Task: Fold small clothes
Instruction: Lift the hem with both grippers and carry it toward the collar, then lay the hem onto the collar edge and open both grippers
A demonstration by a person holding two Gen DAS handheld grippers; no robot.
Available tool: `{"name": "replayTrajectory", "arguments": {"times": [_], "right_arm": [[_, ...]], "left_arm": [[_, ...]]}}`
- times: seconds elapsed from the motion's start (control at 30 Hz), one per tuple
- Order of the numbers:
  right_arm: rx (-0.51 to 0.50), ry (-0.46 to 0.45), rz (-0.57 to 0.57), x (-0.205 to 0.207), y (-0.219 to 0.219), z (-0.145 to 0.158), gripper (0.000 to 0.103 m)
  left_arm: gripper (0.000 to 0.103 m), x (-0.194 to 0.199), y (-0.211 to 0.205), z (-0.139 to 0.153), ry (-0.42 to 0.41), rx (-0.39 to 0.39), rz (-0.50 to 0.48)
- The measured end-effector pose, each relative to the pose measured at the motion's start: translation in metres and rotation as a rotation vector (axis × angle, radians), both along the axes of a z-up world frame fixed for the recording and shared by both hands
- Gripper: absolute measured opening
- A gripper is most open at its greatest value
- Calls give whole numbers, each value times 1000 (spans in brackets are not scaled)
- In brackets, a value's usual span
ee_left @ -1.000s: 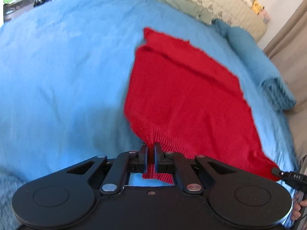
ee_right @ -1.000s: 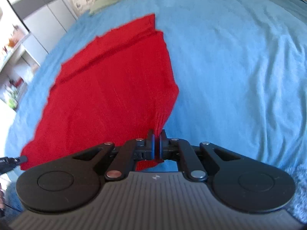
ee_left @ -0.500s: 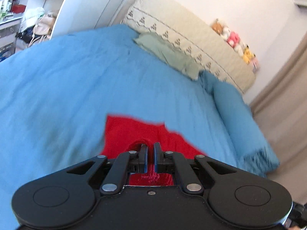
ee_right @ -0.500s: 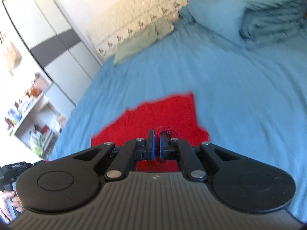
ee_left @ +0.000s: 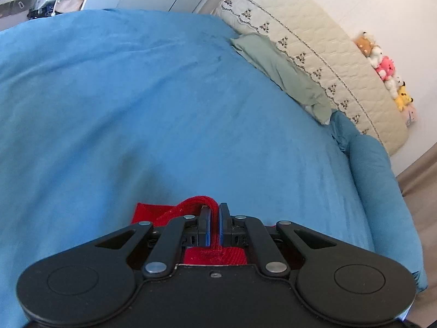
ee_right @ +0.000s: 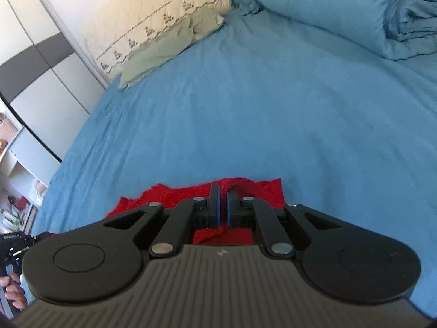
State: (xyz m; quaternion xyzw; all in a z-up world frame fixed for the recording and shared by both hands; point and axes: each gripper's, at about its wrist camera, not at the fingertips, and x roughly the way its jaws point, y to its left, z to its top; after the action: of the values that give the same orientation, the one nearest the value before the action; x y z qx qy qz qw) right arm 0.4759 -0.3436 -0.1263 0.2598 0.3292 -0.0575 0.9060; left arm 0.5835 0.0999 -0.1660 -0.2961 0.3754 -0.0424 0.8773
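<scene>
The left gripper has its jaws pressed together on a ribbed edge of the red knit, which loops over the left fingertip and bunches between the fingers. The rest of the knit shows only as a small red patch on the bed, just left of the gripper and under its body. Beyond the knit the blue sheet runs bare and lightly creased all the way to the headboard. A green cloth lies against the headboard's foot, a rolled blue duvet borders the bed's right edge beyond it, and plush toys sit on the headboard's right end. Past the bed's far left corner stands a white wardrobe and cluttered shelves.

The right gripper likewise pinches a fold of the knit, jaws nearly closed with red fabric rising between them. Here the knit spreads wider to the left of the gripper than to the right, its far edge uneven. Ahead, the sheet is open up to the green cloth and the duvet stacked at the headboard's right. At this view's lower left edge the person's hand holds the other gripper's handle, which bears small white lettering too blurred to read.
</scene>
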Motion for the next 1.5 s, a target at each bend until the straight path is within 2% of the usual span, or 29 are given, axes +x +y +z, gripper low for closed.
{"name": "replayTrajectory", "arguments": {"times": [0.2, 0.4, 0.53, 0.63, 0.67, 0.7, 0.73, 0.77, 0.8, 0.87, 0.93, 1.0, 1.13, 1.23, 1.3, 1.37, 1.5], "right_arm": [[-16, 6, -23, 25, -8, -16, 20], [-152, 64, -14, 48, 10, -41, 20], [-183, 67, -11, 57, 15, -47, 20], [-199, 77, -1, 61, 18, -48, 22], [-207, 73, 5, 56, 19, -47, 26], [-215, 67, 14, 54, 20, -45, 44], [-225, 58, 21, 53, 21, -42, 58], [-245, 39, 15, 49, 23, -37, 90], [-275, 7, 3, 42, 25, -31, 103], [-334, -90, 10, 24, 35, -17, 103], [-361, -140, 85, 6, 50, -10, 103], [-375, -151, 155, -9, 66, -14, 103], [-455, -100, 260, -29, 100, -41, 103], [-514, -5, 275, -33, 116, -68, 103], [-518, 27, 266, -33, 119, -80, 103], [-506, 18, 242, -36, 119, -87, 103], [-481, 34, 233, -33, 117, -91, 103]], "left_arm": [[5, 9, -3, -5, -9, 54, 1], [5, 20, -23, -19, -9, 150, 0], [5, 25, -27, -28, 5, 171, 6], [11, 24, -27, -28, -1, 170, 9], [30, 22, -27, -26, -11, 173, 9], [61, 19, -27, -20, -28, 195, 14], [71, 15, -29, -14, -49, 225, 18], [79, 8, -32, -5, -89, 266, 11], [86, 0, -36, 5, -129, 312, -11], [99, -18, -46, 19, -184, 382, -52], [101, -41, -59, 26, -245, 438, -138], [102, -57, -72, 22, -247, 475, -216], [102, -74, -83, -8, -154, 514, -279], [101, -79, -83, -28, -87, 515, -311], [102, -81, -83, -41, -54, 554, -321], [103, -81, -83, -50, -38, 589, -339], [103, -78, -79, -54, -19, 558, -347]]}}
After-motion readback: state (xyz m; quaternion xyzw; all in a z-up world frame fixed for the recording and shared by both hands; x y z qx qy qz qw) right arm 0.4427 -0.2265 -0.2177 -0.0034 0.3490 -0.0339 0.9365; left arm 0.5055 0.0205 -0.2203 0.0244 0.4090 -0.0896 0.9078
